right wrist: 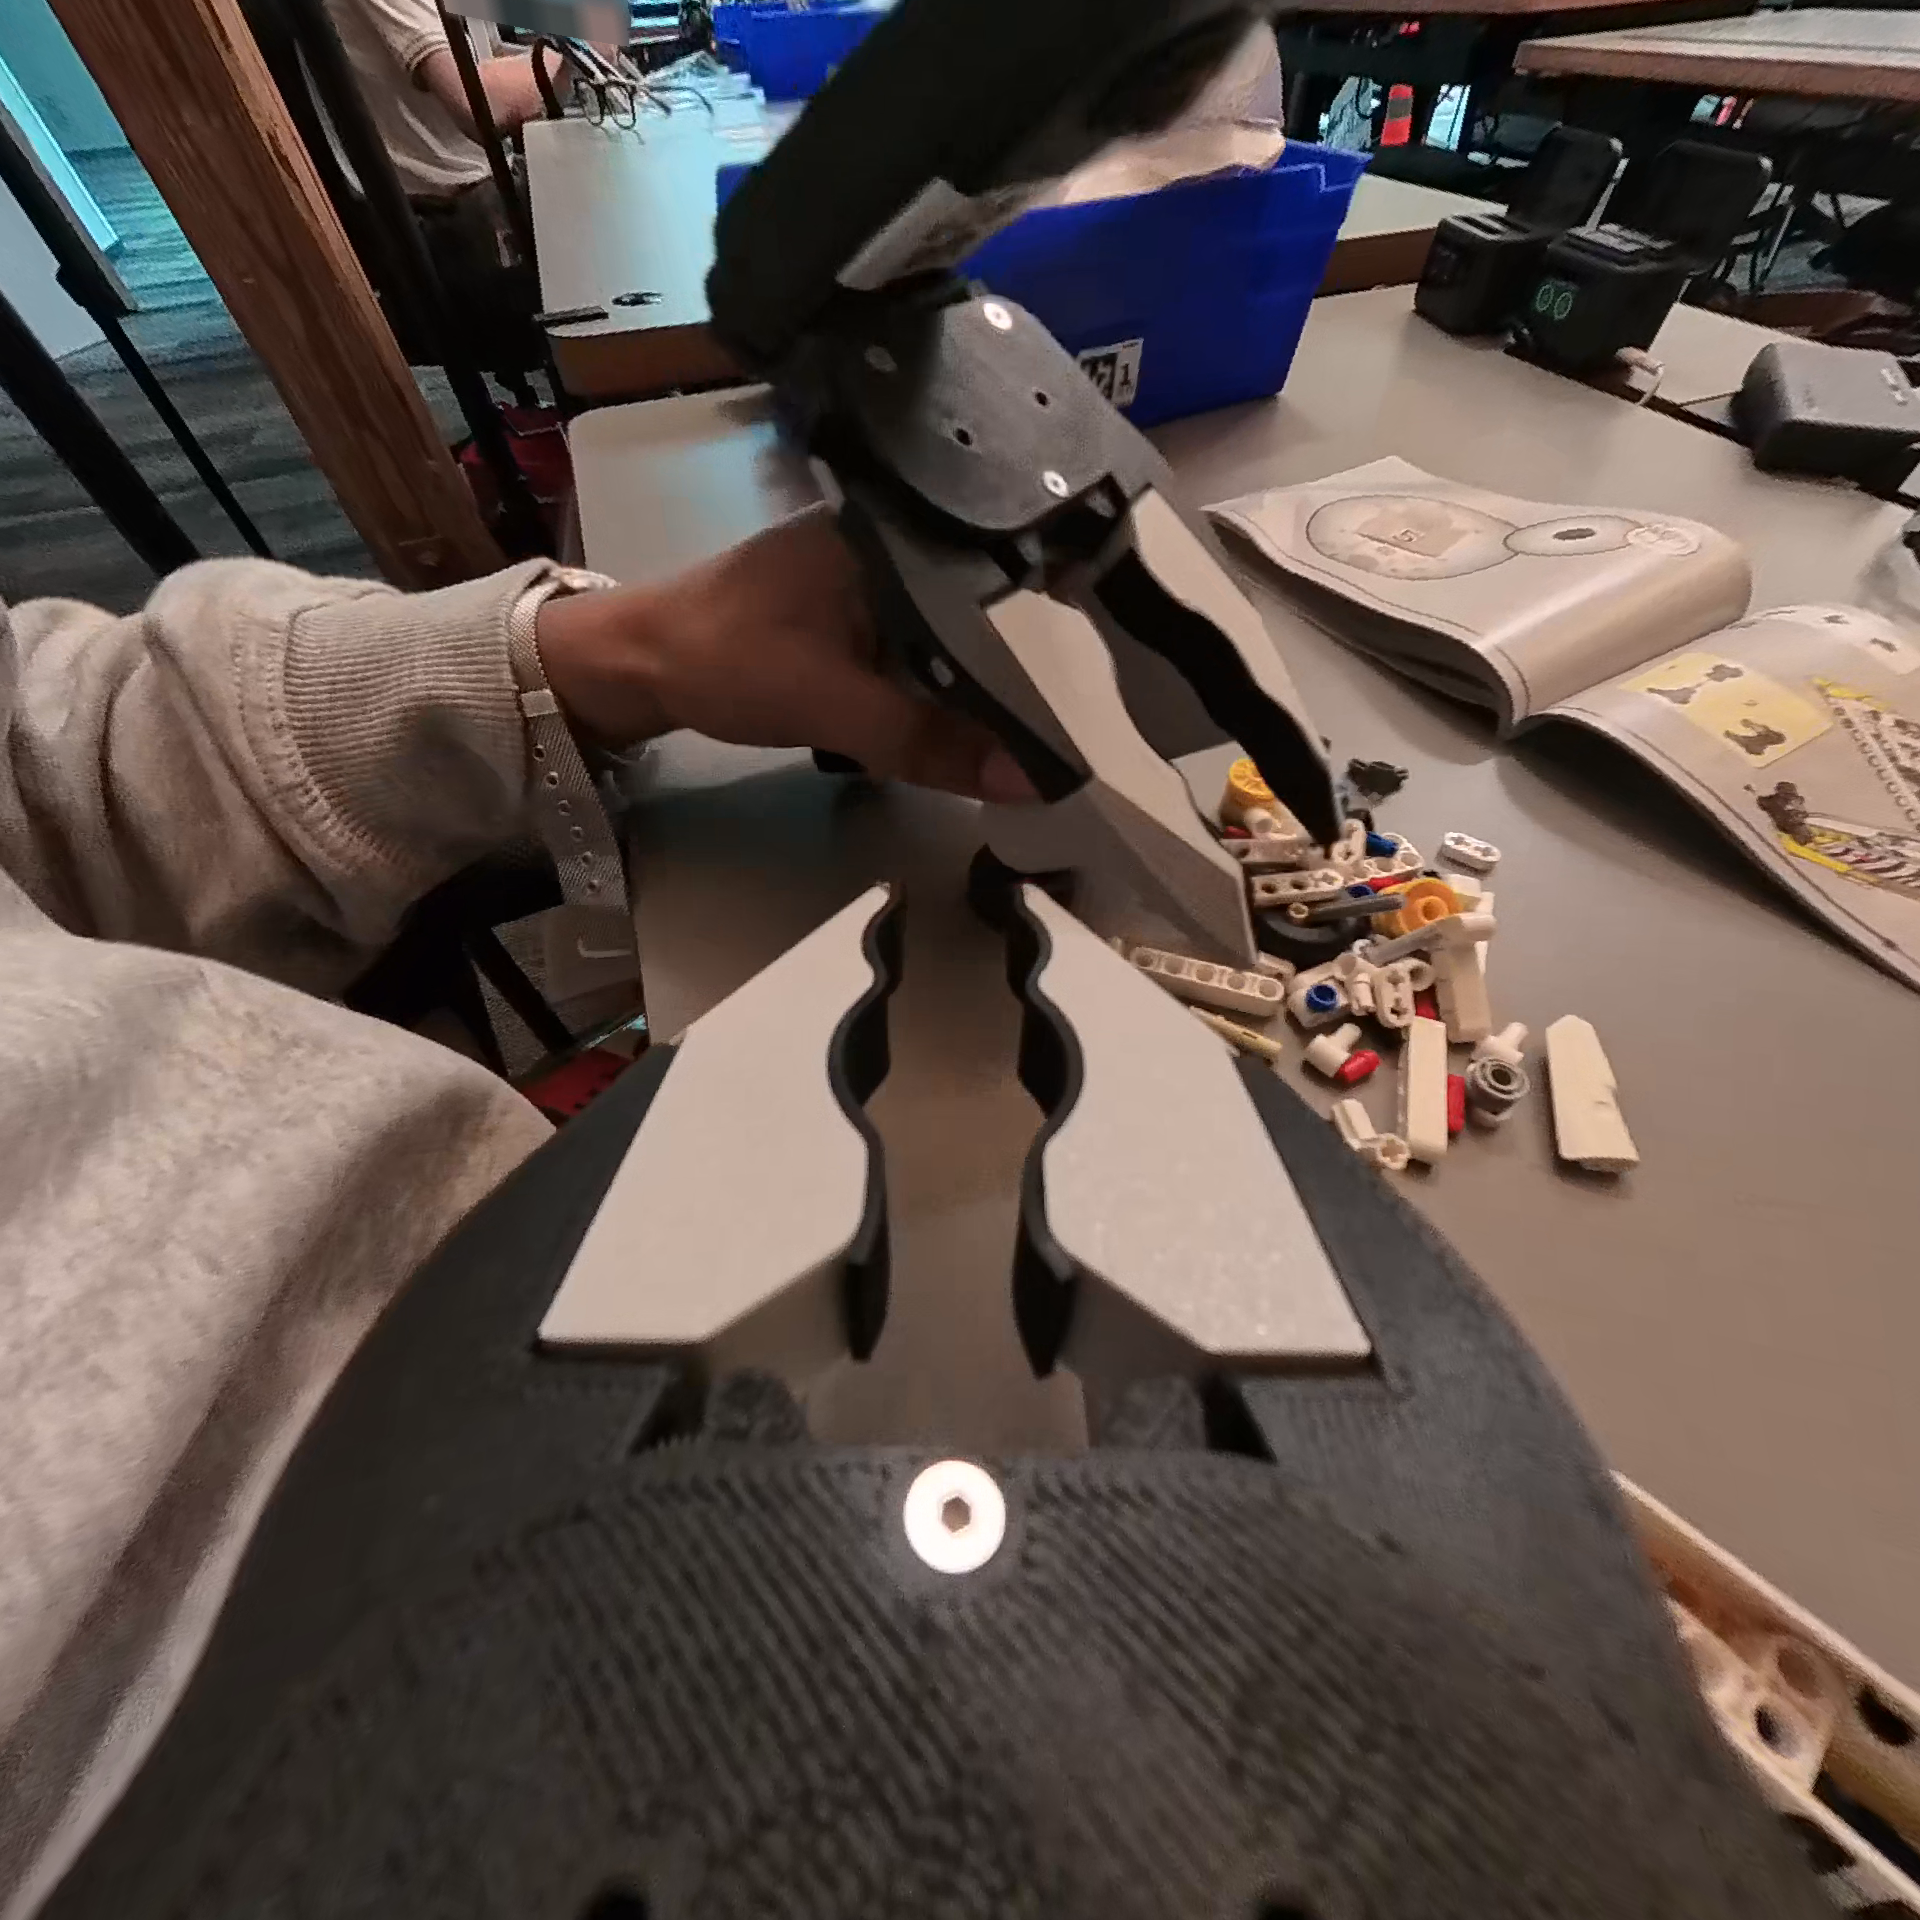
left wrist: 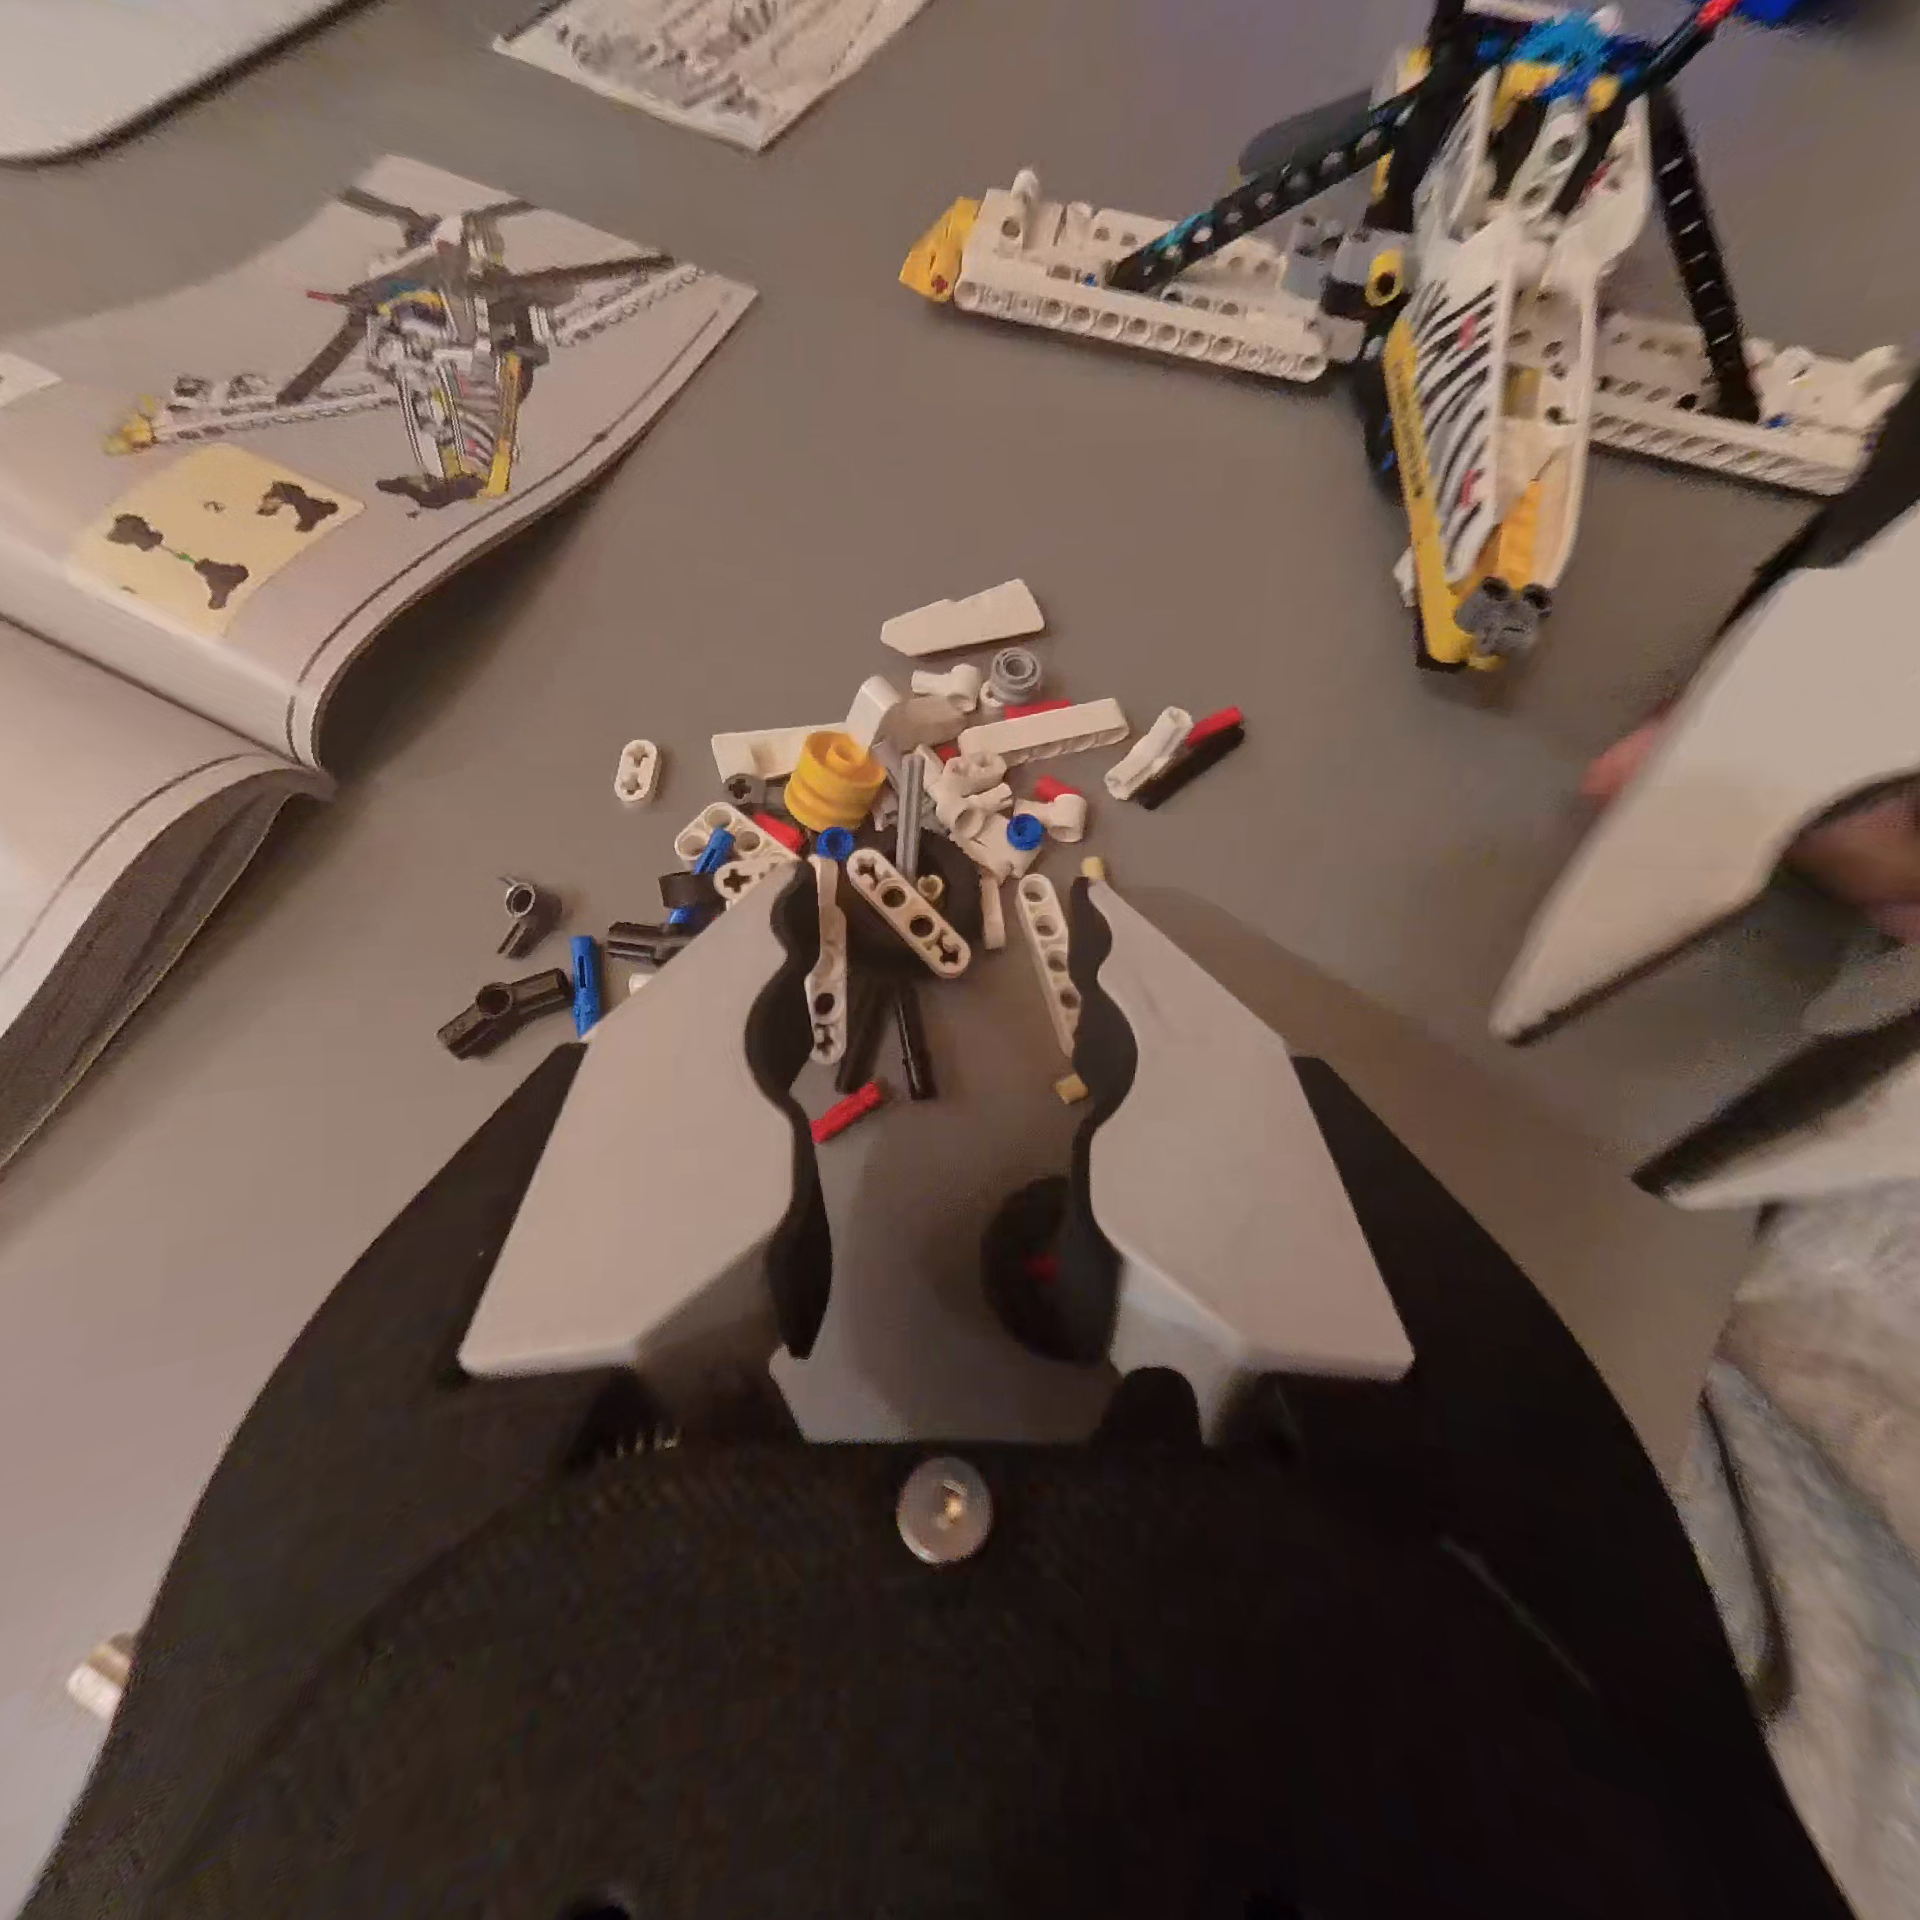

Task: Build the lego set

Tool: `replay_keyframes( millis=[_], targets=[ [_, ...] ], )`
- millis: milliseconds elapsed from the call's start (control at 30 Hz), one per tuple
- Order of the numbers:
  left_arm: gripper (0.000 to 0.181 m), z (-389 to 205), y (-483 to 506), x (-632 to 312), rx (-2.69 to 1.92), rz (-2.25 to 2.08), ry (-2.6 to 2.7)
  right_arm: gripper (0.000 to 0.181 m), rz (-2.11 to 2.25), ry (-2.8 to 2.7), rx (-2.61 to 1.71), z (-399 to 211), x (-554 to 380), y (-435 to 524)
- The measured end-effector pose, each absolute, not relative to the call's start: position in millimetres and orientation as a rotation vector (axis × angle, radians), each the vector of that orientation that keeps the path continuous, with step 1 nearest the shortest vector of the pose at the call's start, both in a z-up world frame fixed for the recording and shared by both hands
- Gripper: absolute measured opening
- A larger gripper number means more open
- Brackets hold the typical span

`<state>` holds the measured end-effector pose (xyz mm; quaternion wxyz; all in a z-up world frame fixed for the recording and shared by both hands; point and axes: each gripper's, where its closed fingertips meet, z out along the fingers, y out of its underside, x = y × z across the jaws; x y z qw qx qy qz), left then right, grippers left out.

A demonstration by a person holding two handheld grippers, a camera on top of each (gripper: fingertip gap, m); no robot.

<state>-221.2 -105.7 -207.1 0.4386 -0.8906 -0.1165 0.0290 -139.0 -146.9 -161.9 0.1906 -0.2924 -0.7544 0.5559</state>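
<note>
**Helicopter mostly built, loose parts still waiting**

The grey table [left wrist: 1299, 935] is carrying everything, and the biggest thing on it is the instruction booklet [left wrist: 312, 436], lying open at the left of the left wrist view and showing a picture of the finished model. Across from it, the part-built lego model [left wrist: 1475, 395] is standing well apart from the gripper: a white, yellow and black striped body with long white beams and black rotor-like arms already joined. To my eye, the bulk of the build is done.

What is left is sitting in the pile of loose pieces [left wrist: 914, 821] in the middle of the table: white beams, a yellow hub [left wrist: 831, 779], small blue and red pins, black connectors and what looks like a black wheel underneath. I am judging that these are still waiting to go on.

The left gripper [left wrist: 940, 883] is dipping its tips into the near edge of that pile, jaws spread wide with nothing clamped between them. The right gripper [right wrist: 956, 899] is hovering off to the side, its jaws parted by a narrow gap and holding nothing.
</note>
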Motion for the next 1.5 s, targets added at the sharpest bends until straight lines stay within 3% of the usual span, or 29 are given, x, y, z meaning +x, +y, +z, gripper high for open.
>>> replay_keyframes(
  millis=[100,200,1033,1300,1500],
  targets=[
    [0.047,-219.9,-105.1,-227.1,-2.302,0.049,-0.332,0.017,1.565,-2.104,-0.801,-159.8,-137.8,-146.9],
    [0.032,-216.6,-102.6,-227.5,-2.245,-0.018,-0.367,0.017,1.564,-2.098,-0.794,-159.0,-137.7,-146.7],
    [0.032,-179.2,-146.3,-251.7,-1.937,-0.194,-0.517,0.018,1.573,-2.103,-0.786,-158.7,-139.1,-147.1],
    [0.032,-199.3,-193.3,-295.4,-1.992,0.021,-0.775,0.018,1.574,-2.1,-0.782,-158.2,-139.0,-147.1],
    [0.032,-199.7,-185.9,-284.8,-1.974,-0.109,-0.758,0.018,1.568,-2.101,-0.781,-158.6,-139.0,-147.2]
  ],
)
